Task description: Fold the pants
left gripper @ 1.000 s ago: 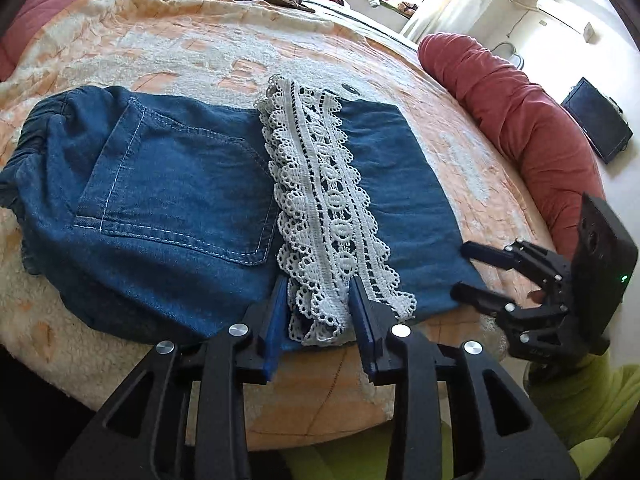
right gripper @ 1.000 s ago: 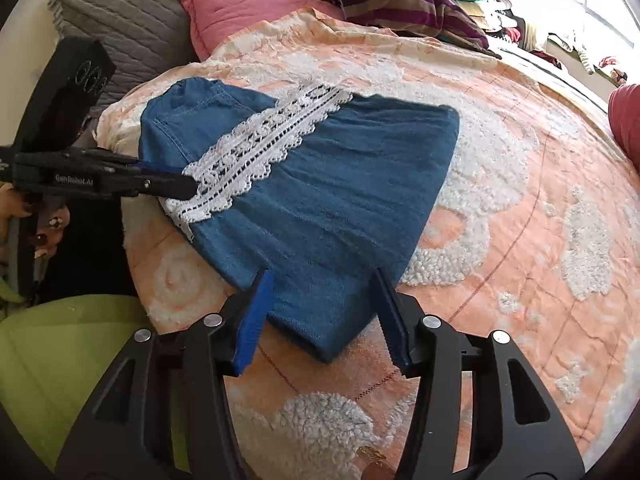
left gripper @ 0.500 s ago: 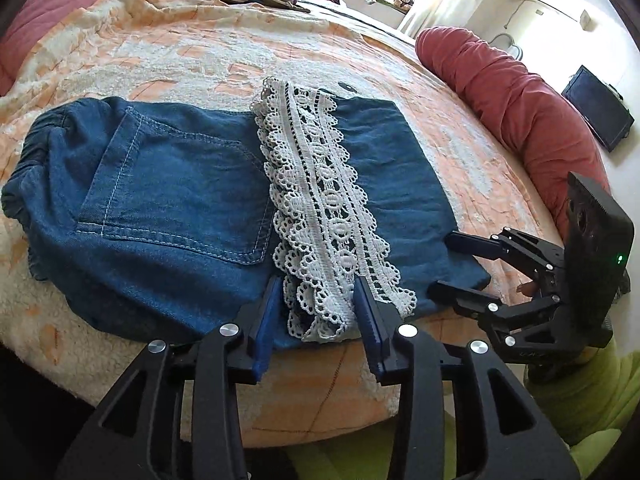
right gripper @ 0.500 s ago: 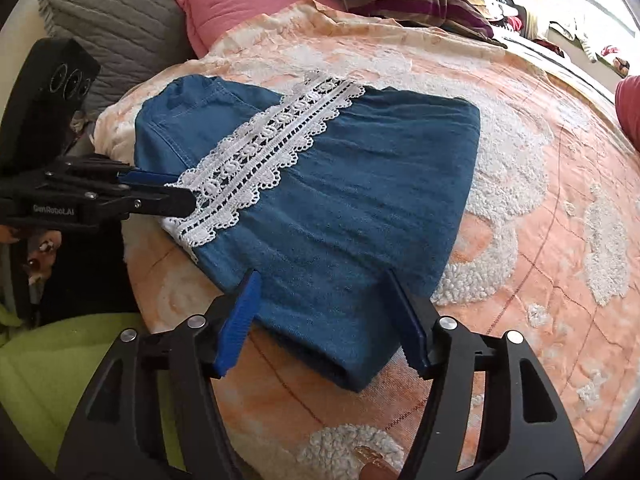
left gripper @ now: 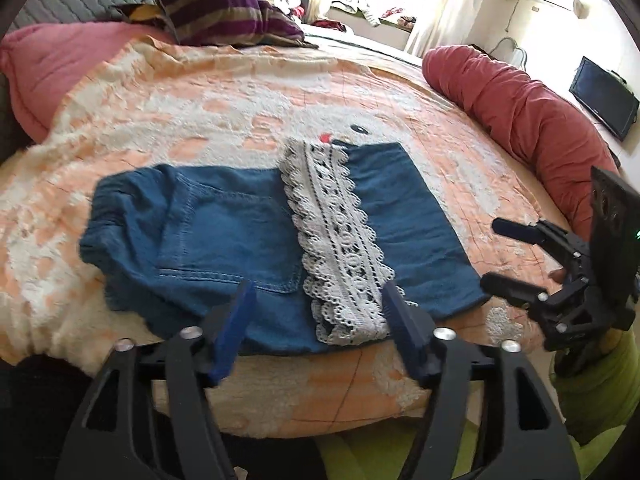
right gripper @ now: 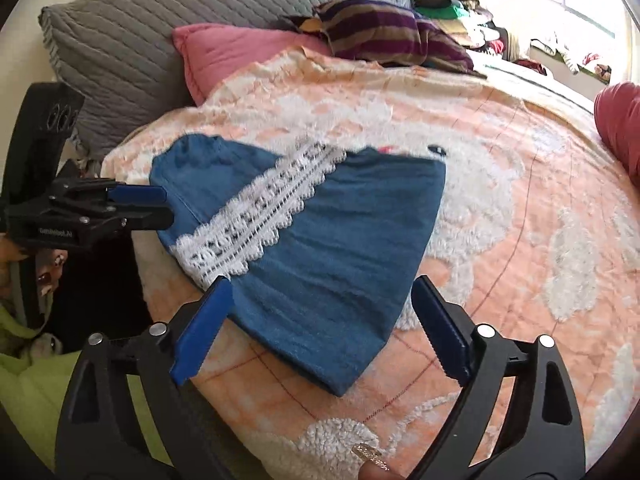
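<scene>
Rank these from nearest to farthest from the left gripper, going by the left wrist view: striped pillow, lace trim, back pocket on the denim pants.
From the left gripper:
1. Lace trim, its near end just ahead of the open fingers, towards the right one.
2. Back pocket, a little farther, ahead left.
3. Striped pillow, far across the bed, upper left.

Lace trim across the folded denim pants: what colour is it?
White, an openwork scalloped pattern; the lace trim on the blue denim pants shows best in the left wrist view.
</scene>
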`<state>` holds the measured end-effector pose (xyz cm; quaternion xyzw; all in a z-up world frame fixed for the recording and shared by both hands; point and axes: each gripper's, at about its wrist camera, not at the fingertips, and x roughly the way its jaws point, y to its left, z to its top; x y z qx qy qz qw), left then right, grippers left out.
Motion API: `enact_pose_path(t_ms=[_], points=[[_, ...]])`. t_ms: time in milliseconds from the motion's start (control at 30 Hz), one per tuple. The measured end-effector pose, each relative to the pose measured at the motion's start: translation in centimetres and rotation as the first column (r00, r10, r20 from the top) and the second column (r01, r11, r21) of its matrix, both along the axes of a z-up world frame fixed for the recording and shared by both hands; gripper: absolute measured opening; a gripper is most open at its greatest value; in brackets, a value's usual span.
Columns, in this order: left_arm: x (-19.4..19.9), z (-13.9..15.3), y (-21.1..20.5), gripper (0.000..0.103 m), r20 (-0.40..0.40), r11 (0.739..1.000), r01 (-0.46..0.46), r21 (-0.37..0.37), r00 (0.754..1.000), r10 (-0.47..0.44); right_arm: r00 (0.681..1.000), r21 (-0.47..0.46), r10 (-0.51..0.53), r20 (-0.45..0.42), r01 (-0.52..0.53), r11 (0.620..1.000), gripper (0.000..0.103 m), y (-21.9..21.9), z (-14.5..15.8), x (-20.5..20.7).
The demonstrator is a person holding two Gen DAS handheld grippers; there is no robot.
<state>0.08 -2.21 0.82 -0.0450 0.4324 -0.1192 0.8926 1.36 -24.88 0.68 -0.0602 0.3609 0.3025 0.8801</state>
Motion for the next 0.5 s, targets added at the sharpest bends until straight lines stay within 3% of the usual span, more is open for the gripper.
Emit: enact_pose_path(t_ms=[167, 267, 500], points=[[-0.6, 0.9, 1.3, 0.074, 0.022, 0.999, -0.044, 0.015, 0.999, 0.043, 0.999, 0.018, 0.011, 0.043, -0.012, 1.0, 0.09, 0.8, 1.9, 0.4], [-0.8, 1.1, 2.3, 0.097, 0.022, 0.996, -0.089, 0.029, 0.996, 0.088, 0.998, 0.019, 0.026, 0.059, -0.027, 0.999, 0.091, 1.6, 2.6, 0.7], [-1.1, 1.4, 4.0, 0.097, 0.032, 0.991, -0.131, 0.025, 0.991, 0.13, 0.993, 0.014, 0.074, 0.088, -0.076, 0.997, 0.093, 4.5, 4.2, 1.4]])
